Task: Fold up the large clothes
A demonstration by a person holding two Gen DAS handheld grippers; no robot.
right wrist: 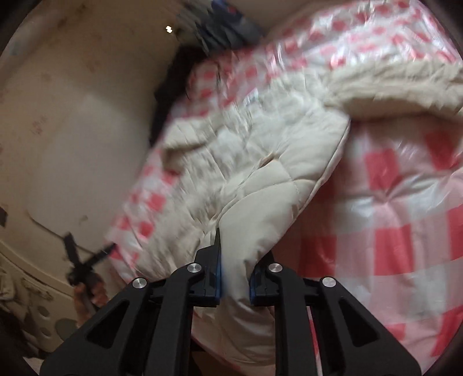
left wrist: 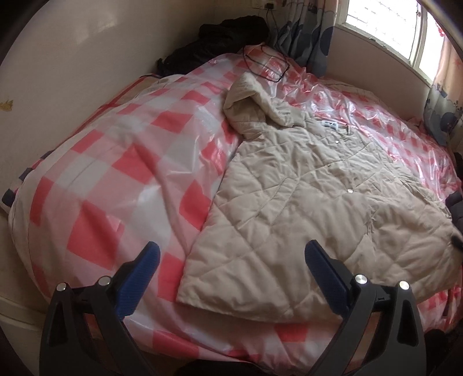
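my left gripper (left wrist: 231,260) hangs open above the beige quilted coat (left wrist: 303,196) spread on the pink checked bed (left wrist: 115,179). my right gripper (right wrist: 235,260) pinches a coat fold. a window (left wrist: 385,26) lights the far wall.

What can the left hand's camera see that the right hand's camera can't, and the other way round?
Only the left wrist view shows the bright window, the coat's hood and the open left gripper, holding nothing. Only the right wrist view shows the right gripper shut on a fold of coat. Both show the beige quilted coat on the pink-and-white checked bed cover.
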